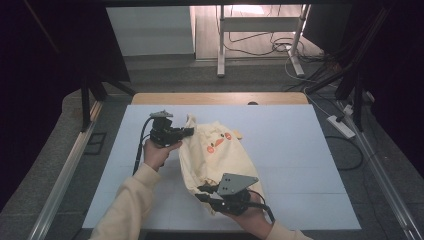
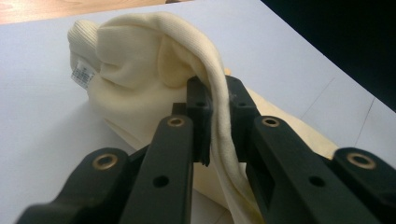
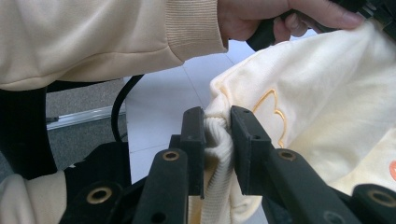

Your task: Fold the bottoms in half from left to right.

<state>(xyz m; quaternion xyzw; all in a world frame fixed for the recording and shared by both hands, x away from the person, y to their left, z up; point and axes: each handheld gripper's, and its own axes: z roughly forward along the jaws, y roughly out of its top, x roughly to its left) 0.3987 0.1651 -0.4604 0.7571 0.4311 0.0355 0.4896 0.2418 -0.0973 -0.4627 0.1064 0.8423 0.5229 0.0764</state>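
A cream garment [image 1: 215, 155] with an orange embroidered picture lies bunched on the white table sheet [image 1: 300, 150]. My left gripper [image 1: 190, 131] is at the garment's far left end, shut on a thin fold of its fabric [image 2: 219, 116]. My right gripper [image 1: 204, 192] is at the near end, shut on the thick ribbed hem [image 3: 217, 140]. In the right gripper view the garment [image 3: 327, 107] stretches away to the other hand [image 3: 275, 16], which holds its gripper's handle. A small label [image 2: 83, 74] shows near the ribbed edge in the left gripper view.
The white sheet covers a wooden table [image 1: 220, 98] whose far edge shows. A metal rail [image 1: 65, 170] runs along the left side. A power strip [image 1: 341, 126] and cables lie on the floor at the right. A cream sleeve [image 3: 93, 37] crosses the right gripper view.
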